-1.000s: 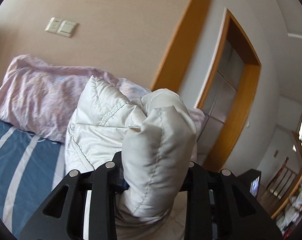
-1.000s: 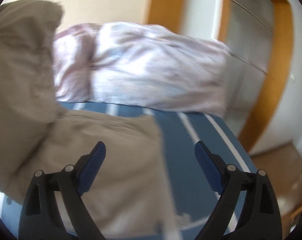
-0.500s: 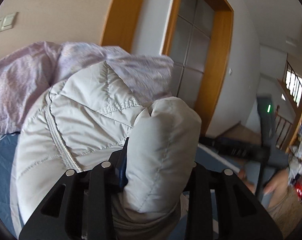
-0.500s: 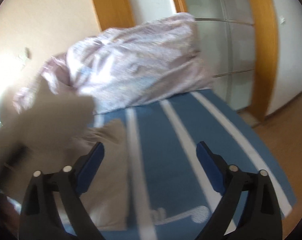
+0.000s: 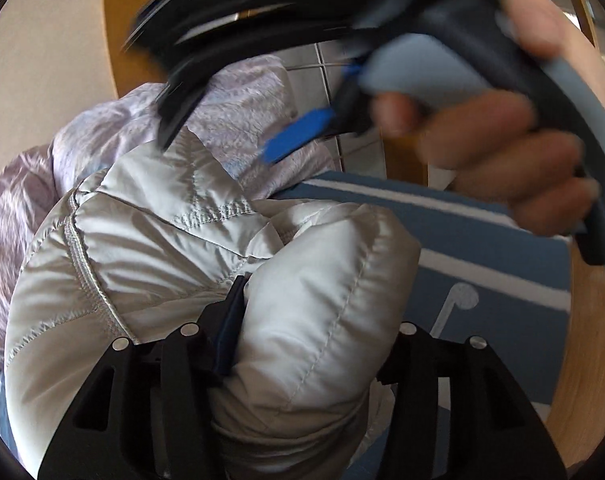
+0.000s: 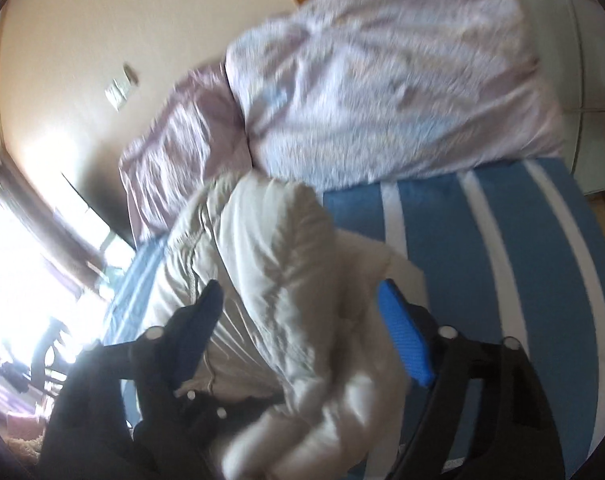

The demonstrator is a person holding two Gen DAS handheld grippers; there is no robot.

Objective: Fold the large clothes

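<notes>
A pale grey quilted puffer jacket lies bunched on the blue striped bed. My left gripper is shut on a thick fold of it. My right gripper is open, its blue pads either side of the same jacket. The right gripper also shows in the left wrist view, blurred, held in a hand just above the jacket. The left gripper's black frame shows low left in the right wrist view.
A pink-lilac duvet is heaped at the head of the bed, also behind the jacket in the left wrist view. A wooden door frame and beige wall stand behind. A bright window is at left.
My right gripper has swung over from the bare bed to straddle the jacket, close above my left gripper. The left gripper keeps its hold and has turned right.
</notes>
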